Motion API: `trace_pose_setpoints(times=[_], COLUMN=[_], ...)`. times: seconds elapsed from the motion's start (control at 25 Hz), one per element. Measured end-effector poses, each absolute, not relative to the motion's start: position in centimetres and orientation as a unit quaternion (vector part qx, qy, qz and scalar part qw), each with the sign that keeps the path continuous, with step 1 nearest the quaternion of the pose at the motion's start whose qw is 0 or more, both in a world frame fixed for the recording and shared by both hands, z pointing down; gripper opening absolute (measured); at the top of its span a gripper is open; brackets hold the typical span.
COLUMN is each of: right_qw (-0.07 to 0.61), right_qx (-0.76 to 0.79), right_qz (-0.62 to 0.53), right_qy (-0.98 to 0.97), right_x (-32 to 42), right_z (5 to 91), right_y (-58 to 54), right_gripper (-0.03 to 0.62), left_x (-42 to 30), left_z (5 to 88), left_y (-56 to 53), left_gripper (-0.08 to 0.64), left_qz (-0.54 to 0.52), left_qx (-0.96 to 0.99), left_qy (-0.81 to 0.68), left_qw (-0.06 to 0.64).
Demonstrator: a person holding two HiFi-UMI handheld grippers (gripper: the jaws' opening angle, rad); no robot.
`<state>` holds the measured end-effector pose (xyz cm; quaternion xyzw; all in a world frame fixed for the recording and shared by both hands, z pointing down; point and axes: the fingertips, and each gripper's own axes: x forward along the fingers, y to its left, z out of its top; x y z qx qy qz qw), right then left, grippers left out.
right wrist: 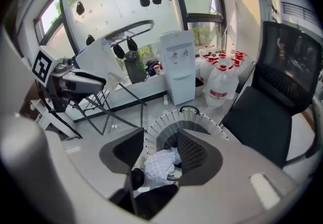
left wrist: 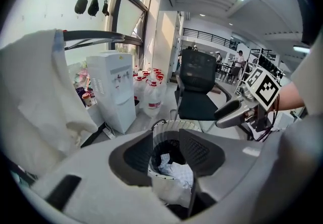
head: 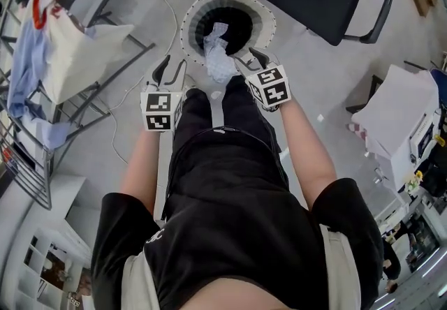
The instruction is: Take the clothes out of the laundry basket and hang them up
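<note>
**Spotter:** In the head view, your laundry basket point(head: 260, 14) stands on the floor at top centre. A pale checked garment point(head: 218, 58) is bunched over its near rim. Your left gripper point(head: 172, 70) sits just left of that rim. Your right gripper point(head: 250, 58) is close beside the cloth, and neither seems to touch it.

**Coach:** That cloth looks light, soft and limp, so expect it to sag and trail once you lift it. I'd take a thick fold near the top of the bunch, since a thin edge could slide out.

**Spotter:** In your left gripper view, the fingers point(left wrist: 132, 156) are released and grip nothing. The basket rim point(left wrist: 166, 125) and the garment point(left wrist: 176, 173) show through the gap at lower centre.

**Coach:** This view adds what the head view lacks: a water dispenser point(left wrist: 113, 92) and water bottles point(left wrist: 151, 98) behind the basket, left of centre. Your other gripper is at the right edge.

**Spotter:** In your right gripper view, these fingers point(right wrist: 198, 156) are also spread and hold nothing. The garment point(right wrist: 159, 165) lies in the gap at lower centre, spilling over the rim point(right wrist: 202, 119).

**Coach:** The check pattern and the crumpled top fold are clearest here, so choose your hold from this view. Only the head view shows both of your grippers against the basket at once. No view tells you what lies deeper inside.
</note>
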<state>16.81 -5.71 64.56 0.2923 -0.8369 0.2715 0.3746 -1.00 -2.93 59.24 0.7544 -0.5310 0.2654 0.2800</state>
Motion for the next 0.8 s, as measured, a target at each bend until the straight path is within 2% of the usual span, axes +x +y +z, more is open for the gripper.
trace_pose_setpoints(times=[0.56,0.8], right_qw=[0.553,0.593], right_qx=[0.091,0.038], right_qz=[0.319,0.312], right_qy=[-0.764,-0.742], right_x=[13.9,13.7], right_z=[83.8,89.7], right_y=[1.4,2.9], right_gripper=[0.238,0.238], left_x=[-2.7,-3.0], left_z=[65.4,67.9], left_y=[0.0,1.1], left_gripper=[0.170,0.170], left_qz=[0.280,0.281], left_qx=[0.719,0.700], left_qy=[-0.543,-0.553], left_qw=[0.332,0.353])
